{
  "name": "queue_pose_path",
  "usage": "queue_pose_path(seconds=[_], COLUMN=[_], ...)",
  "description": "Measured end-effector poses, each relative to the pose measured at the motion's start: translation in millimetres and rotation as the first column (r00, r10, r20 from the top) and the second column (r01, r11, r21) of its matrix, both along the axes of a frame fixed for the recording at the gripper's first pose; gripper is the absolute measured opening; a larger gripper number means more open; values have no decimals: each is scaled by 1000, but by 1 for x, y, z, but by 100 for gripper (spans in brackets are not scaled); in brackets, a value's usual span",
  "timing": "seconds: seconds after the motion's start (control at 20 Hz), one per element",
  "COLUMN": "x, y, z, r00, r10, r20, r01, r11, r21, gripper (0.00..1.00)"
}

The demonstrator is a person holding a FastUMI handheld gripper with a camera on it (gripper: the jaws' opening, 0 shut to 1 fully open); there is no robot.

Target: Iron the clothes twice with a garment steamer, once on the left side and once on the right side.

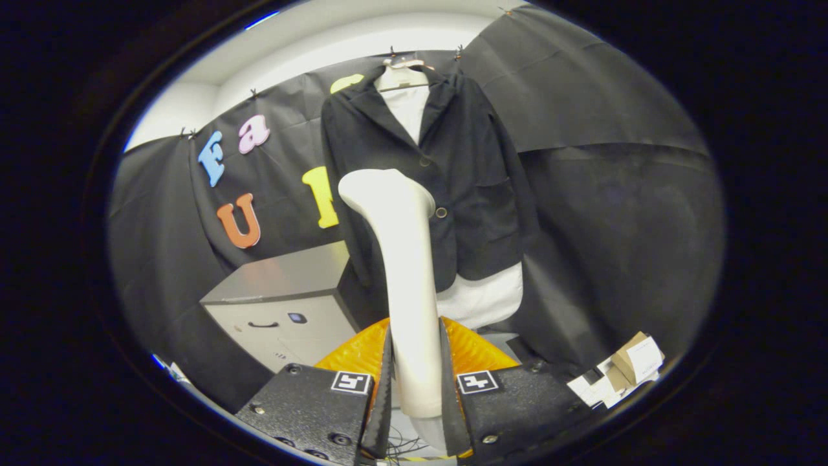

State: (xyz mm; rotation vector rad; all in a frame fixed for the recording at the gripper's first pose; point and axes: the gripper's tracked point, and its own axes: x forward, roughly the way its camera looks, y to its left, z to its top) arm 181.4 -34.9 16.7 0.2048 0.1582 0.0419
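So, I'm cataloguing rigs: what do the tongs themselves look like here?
The tongs have two blocky, textured black housings, each bearing a square black-and-white marker tag and round screws. Their fingers are thin, flat blades with serrated inner edges. Thin wires trail underneath.

Single fisheye cam on the gripper (pixel 414 388), looking forward along both fingers, tilted slightly up. Fingers clamp the steamer (pixel 404 272) handle right at the lens; head rises mid-view. Jacket (pixel 446 168) on hanger well beyond, facing camera. Grey cabinet (pixel 284 304) beside it.
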Motion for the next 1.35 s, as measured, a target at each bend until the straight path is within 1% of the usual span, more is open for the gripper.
queue_pose_path(seconds=[0.1,0.35,0.6,0.75,0.85,1.1,1.35], x=[-16,-47,-68,-74,-77,-81,-84], y=[22,72,101,107,101,95,91], z=[-12,-59,-93,-107,-112,-113,-114], r00=[1000,996,989,984,984,985,985], r10=[16,57,90,99,96,80,83], r20=[-11,-69,-118,-145,-147,-151,-152], r01=[-16,-63,-105,-118,-116,-102,-106], r11=[1000,994,987,984,984,985,984], r21=[-23,-91,-125,-134,-138,-142,-146], gripper=[35,35,35,35,36,35,35])
